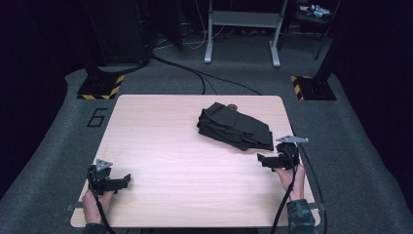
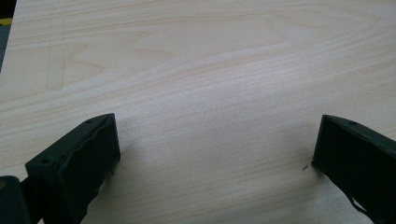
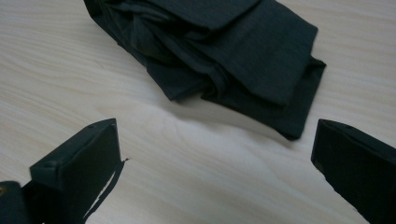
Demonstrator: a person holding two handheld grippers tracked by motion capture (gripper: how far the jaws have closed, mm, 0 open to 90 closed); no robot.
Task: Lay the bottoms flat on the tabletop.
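Observation:
A folded black garment (image 1: 234,126) lies on the light wooden table (image 1: 165,146), toward the back right. In the right gripper view the garment (image 3: 224,51) sits just ahead of the jaws, several layers showing at its edge. My right gripper (image 1: 263,158) rests near the table's right edge, a short way in front of the cloth, open with nothing between its jaws (image 3: 212,154). My left gripper (image 1: 125,180) sits at the front left of the table, far from the garment, open over bare wood (image 2: 215,149).
Grey carpet surrounds the table. A metal table frame (image 1: 242,29) stands beyond it. Two black posts with yellow-and-black striped bases (image 1: 101,87) (image 1: 313,87) flank the far corners. A black cable (image 1: 195,73) runs across the floor.

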